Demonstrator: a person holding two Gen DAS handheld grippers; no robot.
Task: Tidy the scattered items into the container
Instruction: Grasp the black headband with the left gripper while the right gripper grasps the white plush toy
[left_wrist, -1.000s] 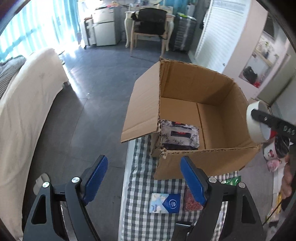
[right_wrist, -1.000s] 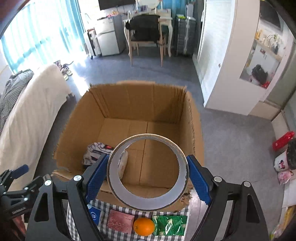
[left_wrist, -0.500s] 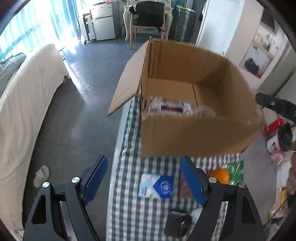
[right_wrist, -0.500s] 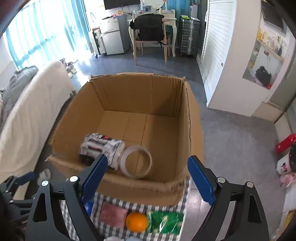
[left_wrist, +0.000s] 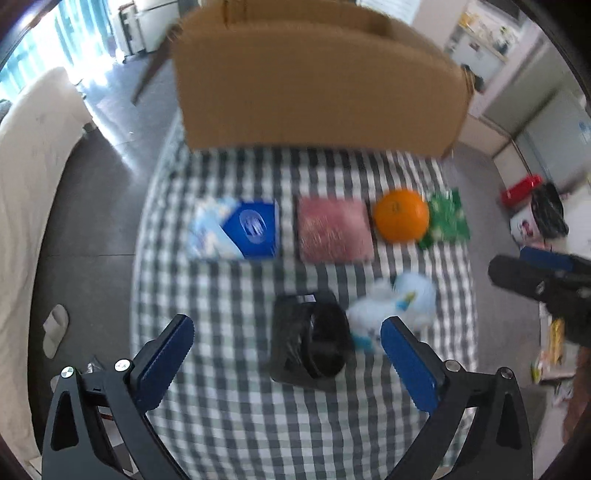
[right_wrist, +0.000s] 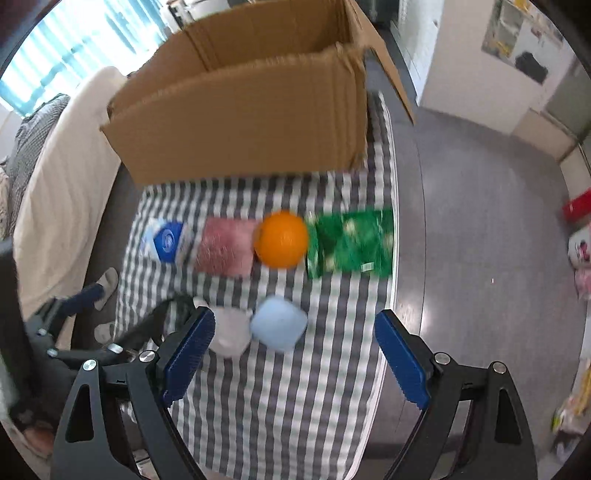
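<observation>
A cardboard box (left_wrist: 317, 81) stands at the far end of the checked table (left_wrist: 229, 406); its inside is hidden. In front of it lie a blue tissue pack (left_wrist: 236, 232), a pink packet (left_wrist: 334, 234), an orange (left_wrist: 400, 214) and a green packet (left_wrist: 447, 218). Nearer lie a black object (left_wrist: 314, 336) and a white and pale blue bundle (left_wrist: 395, 306). My left gripper (left_wrist: 286, 358) hovers over the black object, jaws opening and gripping nothing. My right gripper (right_wrist: 295, 347) is open and empty above the pale blue bundle (right_wrist: 279, 328), with the orange (right_wrist: 280, 239) and box (right_wrist: 251, 110) beyond.
A cream-covered bed (left_wrist: 33, 155) runs along the left, with a slipper (left_wrist: 55, 328) on the dark floor beside the table. Bags and a red item (left_wrist: 521, 186) sit on the floor to the right. The table's right edge (right_wrist: 391, 295) is close to the right gripper.
The right gripper let the tape roll go into the box. Both grippers then drew back and down over the items on the cloth. The left jaws have spread wider.
</observation>
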